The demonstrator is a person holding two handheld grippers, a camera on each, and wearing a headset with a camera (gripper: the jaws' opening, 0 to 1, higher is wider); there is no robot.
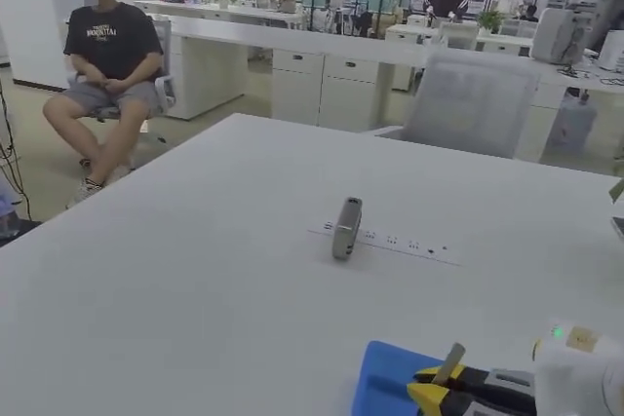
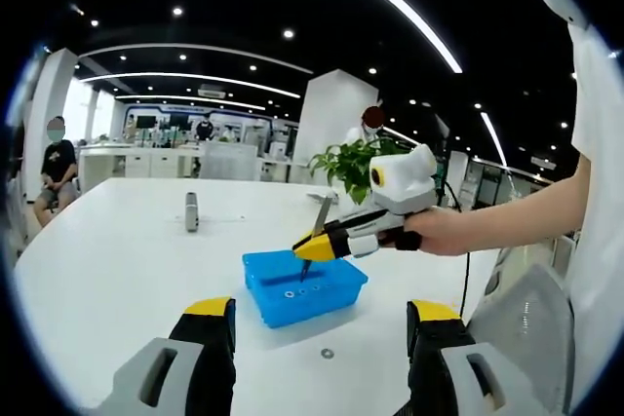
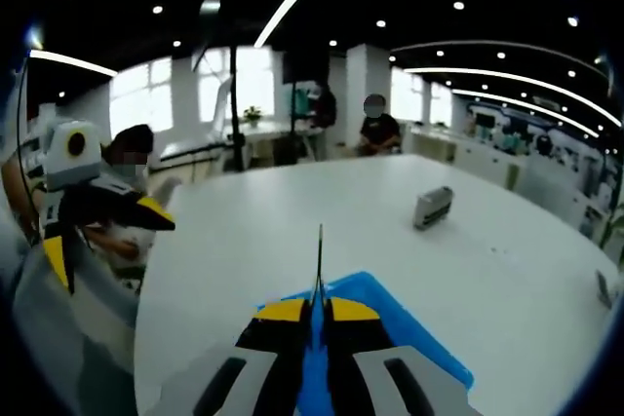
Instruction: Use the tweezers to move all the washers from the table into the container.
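Washers (image 2: 289, 291) lie as small dark rings on the floor of the blue container (image 2: 302, 286), and one more washer (image 2: 327, 353) sits on the white table (image 2: 117, 270) just in front of the container, between it and the left gripper (image 2: 322, 314). In the left gripper view that gripper's yellow-tipped jaws stand wide apart with nothing between them. Above the container a hand (image 2: 439, 231) holds the right gripper (image 2: 310, 248), whose jaws are closed on the tweezers (image 2: 322, 213). The tweezers slant down, their dark tip inside the container near the washers. Whether the tip has hold of a washer cannot be told. In the right gripper view the tweezers' two arms read as one thin line over the container, so how far apart the points are is unclear. Beyond the container, well apart from it, a small grey device (image 2: 191, 211) stands upright on the table. A potted plant (image 2: 356, 163) stands behind the container, and a seated person (image 2: 54, 168) is off to its far left.
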